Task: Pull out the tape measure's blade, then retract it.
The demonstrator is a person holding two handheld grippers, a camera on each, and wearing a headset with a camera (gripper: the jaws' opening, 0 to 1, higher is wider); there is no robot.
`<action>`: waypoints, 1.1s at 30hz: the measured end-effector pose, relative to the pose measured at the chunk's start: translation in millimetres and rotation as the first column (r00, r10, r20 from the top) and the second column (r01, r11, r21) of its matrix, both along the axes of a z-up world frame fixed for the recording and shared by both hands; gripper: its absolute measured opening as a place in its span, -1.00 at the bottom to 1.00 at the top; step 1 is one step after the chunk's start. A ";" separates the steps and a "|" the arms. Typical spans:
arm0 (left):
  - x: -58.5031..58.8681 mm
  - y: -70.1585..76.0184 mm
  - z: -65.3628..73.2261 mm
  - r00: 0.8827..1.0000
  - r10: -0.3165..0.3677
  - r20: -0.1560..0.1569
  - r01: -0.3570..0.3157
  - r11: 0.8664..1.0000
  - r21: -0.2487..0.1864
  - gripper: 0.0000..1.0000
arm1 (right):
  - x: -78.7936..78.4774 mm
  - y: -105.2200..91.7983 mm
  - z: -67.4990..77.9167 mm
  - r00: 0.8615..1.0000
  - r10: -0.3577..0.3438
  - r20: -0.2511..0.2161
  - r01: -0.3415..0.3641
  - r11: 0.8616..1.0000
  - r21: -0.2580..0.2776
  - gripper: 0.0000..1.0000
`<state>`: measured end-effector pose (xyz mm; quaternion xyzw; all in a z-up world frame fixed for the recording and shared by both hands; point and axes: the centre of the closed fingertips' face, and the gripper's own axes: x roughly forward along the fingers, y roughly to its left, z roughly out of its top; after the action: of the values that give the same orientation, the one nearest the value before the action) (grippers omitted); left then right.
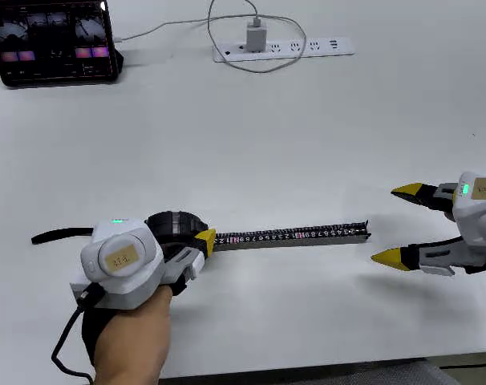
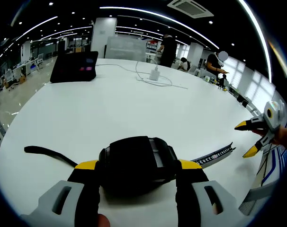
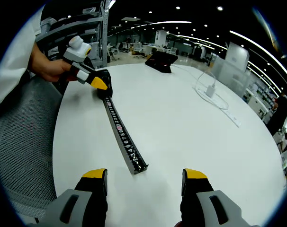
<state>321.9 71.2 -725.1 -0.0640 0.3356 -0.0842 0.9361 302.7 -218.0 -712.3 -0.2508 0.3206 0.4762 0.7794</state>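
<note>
Fingers of left gripper (image 2: pixel 139 166): clamped on tape measure (image 1: pixel 176 228), near table (image 1: pixel 307 120) front edge. Those of right gripper (image 1: pixel 397 224): apart, just off blade (image 1: pixel 295 234) tip. Step: blade out, retraction pending; next likely needs case held steady.

The only print I can read sits on the blade (image 3: pixel 124 139) of the tape measure (image 1: pixel 175 228). In the right gripper view, black digits 2 3 4 5 6 7 8 9 count up from its free end, followed by red marks I can't resolve. From the head view that scale is a row of figures too small for me. A tan sticker (image 1: pixel 121 258) on the left gripper (image 1: pixel 187 241) and a second sticker (image 1: pixel 482 188) on the right gripper (image 1: pixel 394 224) carry marks I cannot make out. The tablet (image 1: pixel 54 40) shows dials, nothing legible.
</note>
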 end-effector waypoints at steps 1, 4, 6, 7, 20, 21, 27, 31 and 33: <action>0.0 0.0 -0.1 1.000 -0.001 0.000 0.001 1.000 0.000 0.22 | -1.0 0.4 -0.9 1.000 0.008 -0.007 -0.009 1.000 -0.002 0.18; 0.2 0.2 -0.5 1.000 -0.002 -0.005 0.002 1.000 -0.001 0.22 | -0.9 0.9 -4.1 0.999 0.025 -0.023 -0.025 1.000 -0.014 0.11; 0.3 0.2 -0.6 1.000 -0.003 -0.007 0.003 1.000 -0.002 0.22 | -1.1 2.0 -5.9 0.999 0.038 -0.032 -0.039 0.999 -0.019 0.09; 0.3 0.2 -0.6 1.000 -0.003 -0.007 0.003 1.000 -0.002 0.21 | -1.4 2.3 -7.0 0.998 0.046 -0.037 -0.047 0.999 -0.023 0.07; 0.1 -0.2 -1.3 1.000 -0.007 -0.008 0.007 1.000 -0.002 0.21 | 1.6 11.0 -16.0 0.984 0.148 -0.095 -0.154 0.987 -0.054 -0.23; 0.2 -0.2 -1.3 1.000 -0.008 -0.008 0.008 1.000 -0.002 0.21 | 1.6 11.3 -16.6 0.983 0.154 -0.099 -0.160 0.986 -0.056 -0.26; 0.2 -0.2 -1.4 1.000 -0.008 -0.010 0.008 1.000 -0.004 0.21 | -0.2 13.1 -22.5 0.971 0.192 -0.140 -0.203 0.977 -0.064 -0.37; 0.1 -0.4 -1.4 1.000 -0.008 -0.010 0.008 1.000 -0.004 0.21 | 0.6 14.6 -26.7 0.965 0.205 -0.160 -0.218 0.974 -0.065 -0.40; 0.1 -0.3 -1.5 1.000 -0.009 -0.011 0.009 1.000 -0.004 0.21 | 0.0 16.1 -27.0 0.963 0.213 -0.163 -0.227 0.972 -0.068 -0.43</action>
<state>322.0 70.9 -726.6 -0.0646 0.3407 -0.0884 0.9338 302.7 -201.9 -739.2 -0.2806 0.3704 0.5637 0.6829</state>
